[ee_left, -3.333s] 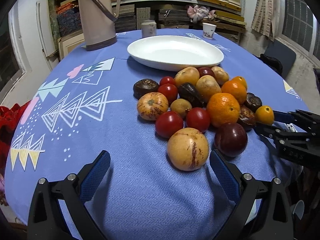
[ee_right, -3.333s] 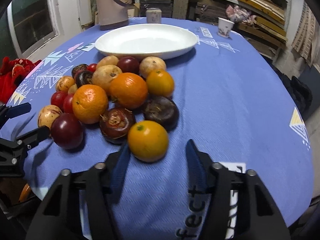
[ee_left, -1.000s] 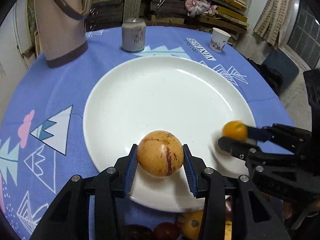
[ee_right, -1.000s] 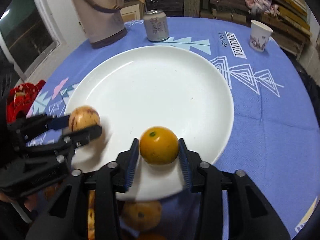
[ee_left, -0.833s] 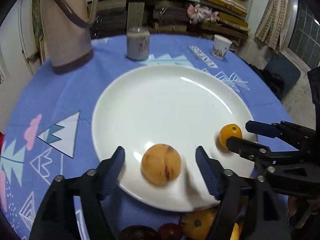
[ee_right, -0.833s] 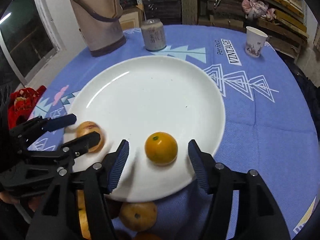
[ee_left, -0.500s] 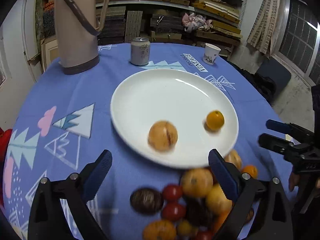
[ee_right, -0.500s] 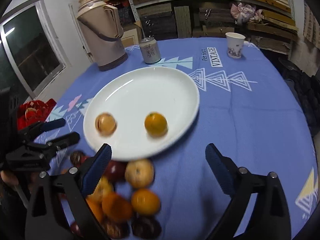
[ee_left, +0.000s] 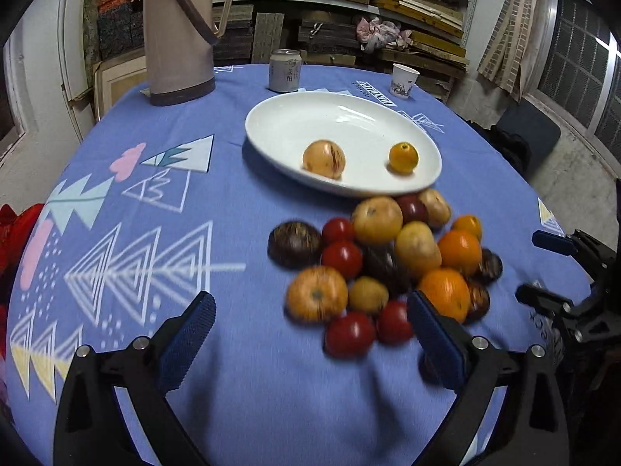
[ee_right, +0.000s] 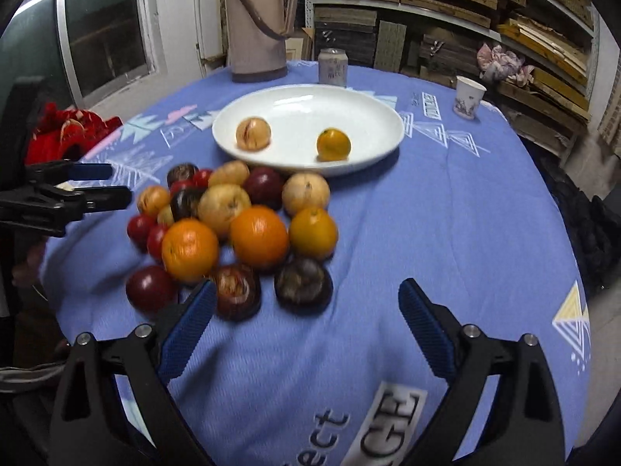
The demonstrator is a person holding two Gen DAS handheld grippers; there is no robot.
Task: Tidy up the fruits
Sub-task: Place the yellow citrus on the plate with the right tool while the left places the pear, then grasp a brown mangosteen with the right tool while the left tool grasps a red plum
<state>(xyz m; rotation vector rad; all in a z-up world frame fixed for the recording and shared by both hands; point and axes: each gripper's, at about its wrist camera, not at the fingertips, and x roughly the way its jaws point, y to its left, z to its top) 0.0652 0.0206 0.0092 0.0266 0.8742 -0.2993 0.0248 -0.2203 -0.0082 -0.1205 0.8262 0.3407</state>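
A white plate (ee_left: 287, 124) (ee_right: 372, 116) holds a speckled yellow fruit (ee_left: 324, 157) (ee_right: 253, 133) and a small orange (ee_left: 403, 157) (ee_right: 333, 144). A pile of mixed fruit (ee_left: 388, 260) (ee_right: 233, 225), with oranges, red tomatoes, yellow fruits and dark fruits, lies on the blue cloth in front of the plate. My left gripper (ee_left: 310, 334) is open and empty, just short of the pile's near edge. My right gripper (ee_right: 306, 322) is open and empty, near two dark fruits (ee_right: 302, 285). Each gripper shows at the side of the other's view.
A tan thermos jug (ee_left: 176, 31) (ee_right: 258, 19), a drink can (ee_left: 285, 70) (ee_right: 332, 66) and a paper cup (ee_left: 404, 79) (ee_right: 467, 97) stand behind the plate. Red cloth (ee_right: 70, 132) lies at the table's left. Shelves of stacked boards line the back wall.
Both grippers let go of their fruits onto the plate, opened wide and pulled back toward the near side of the pile. The two fruits stay on the plate.
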